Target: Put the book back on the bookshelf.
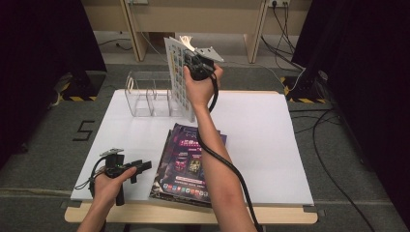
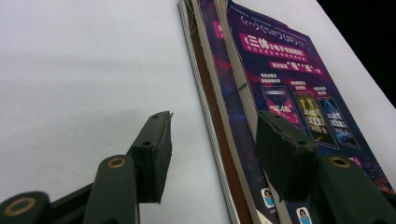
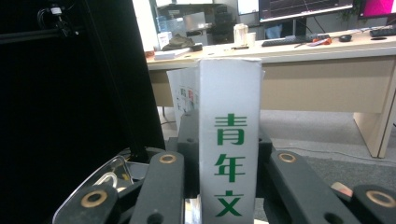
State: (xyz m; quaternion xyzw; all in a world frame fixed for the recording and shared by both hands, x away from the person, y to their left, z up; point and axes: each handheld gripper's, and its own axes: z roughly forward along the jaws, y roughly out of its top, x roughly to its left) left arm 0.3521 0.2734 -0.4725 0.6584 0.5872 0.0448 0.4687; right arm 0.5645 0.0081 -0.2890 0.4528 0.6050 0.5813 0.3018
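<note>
At the near edge of the worktop (image 1: 270, 145) the left claw (image 1: 138, 168) is held low, its jaws standing apart and clamped on nothing, aimed at the stack of magazines (image 1: 188, 164) lying flat just beside it. In the left gripper view the stack's layered edges are seen running up between the jaw tips, a detail that is lost from above; the claw is probably parked there ready for the next copy. Farther back, the right claw (image 1: 196, 65) is raised over the far side of the worktop and is clamped on the spine of a white magazine (image 1: 176, 77), which is held upright above the clear plastic file rack (image 1: 145, 94), apparently so that it can be lowered into a slot. The green characters on the spine (image 3: 229, 163) are given by the right gripper view, while the rack's dividers are shown best by the high view
</note>
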